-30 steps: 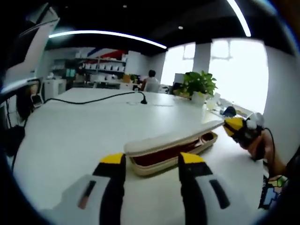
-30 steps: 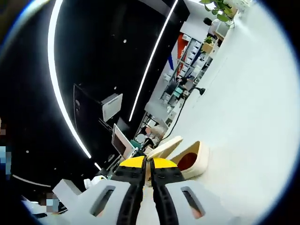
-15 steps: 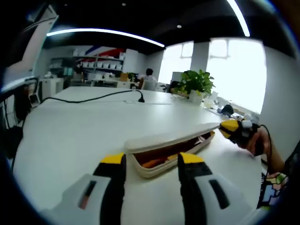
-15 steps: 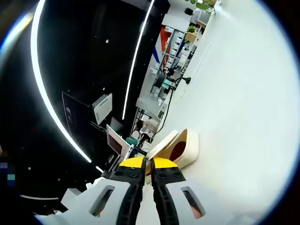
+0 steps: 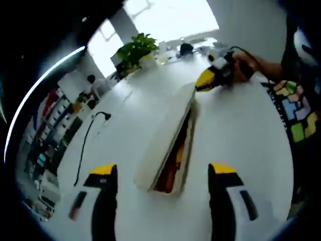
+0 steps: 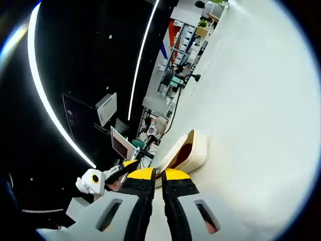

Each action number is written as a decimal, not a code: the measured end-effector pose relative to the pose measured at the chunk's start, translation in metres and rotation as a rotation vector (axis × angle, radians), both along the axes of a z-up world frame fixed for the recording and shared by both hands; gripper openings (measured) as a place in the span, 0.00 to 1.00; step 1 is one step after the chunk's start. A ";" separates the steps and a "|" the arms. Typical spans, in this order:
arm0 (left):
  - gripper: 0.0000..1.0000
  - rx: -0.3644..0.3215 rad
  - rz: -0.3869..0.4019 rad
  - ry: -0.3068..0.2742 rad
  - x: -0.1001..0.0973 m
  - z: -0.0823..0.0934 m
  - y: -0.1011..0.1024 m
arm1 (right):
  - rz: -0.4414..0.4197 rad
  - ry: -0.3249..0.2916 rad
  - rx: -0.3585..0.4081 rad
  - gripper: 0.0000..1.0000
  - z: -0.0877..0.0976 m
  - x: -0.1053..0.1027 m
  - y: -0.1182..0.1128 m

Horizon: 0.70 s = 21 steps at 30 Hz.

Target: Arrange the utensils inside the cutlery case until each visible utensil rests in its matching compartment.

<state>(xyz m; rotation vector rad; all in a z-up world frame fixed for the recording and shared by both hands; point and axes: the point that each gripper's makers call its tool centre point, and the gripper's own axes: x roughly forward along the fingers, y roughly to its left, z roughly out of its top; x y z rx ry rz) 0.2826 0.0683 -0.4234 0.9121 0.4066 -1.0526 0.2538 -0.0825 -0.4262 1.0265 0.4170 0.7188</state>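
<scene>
The cream cutlery case (image 5: 163, 138) lies on the white table (image 5: 235, 125), its lid partly raised over a red lining. Orange utensil handles (image 5: 173, 168) show in the gap. My left gripper (image 5: 161, 169) is open wide, one jaw on either side of the case's near end and above it. A hand holds my right gripper (image 5: 213, 76) at the case's far end, its yellow tips close to the lid. In the right gripper view my right gripper (image 6: 156, 174) is shut with nothing seen between its jaws, the case (image 6: 189, 153) just beyond, and my left gripper (image 6: 103, 178) at the left.
A black cable (image 5: 88, 143) runs across the table to the left of the case. A potted plant (image 5: 133, 50) stands at the far edge. The person's patterned clothing (image 5: 296, 110) is at the right. Shelves (image 6: 183, 45) and monitors (image 6: 120, 143) stand beyond the table.
The left gripper view has risen and rolled, looking down along the case, and its jaws stand wider apart. The left gripper has come into the right gripper view. The right gripper stays shut.
</scene>
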 end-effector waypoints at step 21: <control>0.66 0.195 -0.166 0.382 0.024 -0.040 -0.023 | 0.029 -0.294 -0.480 0.04 0.030 0.025 -0.042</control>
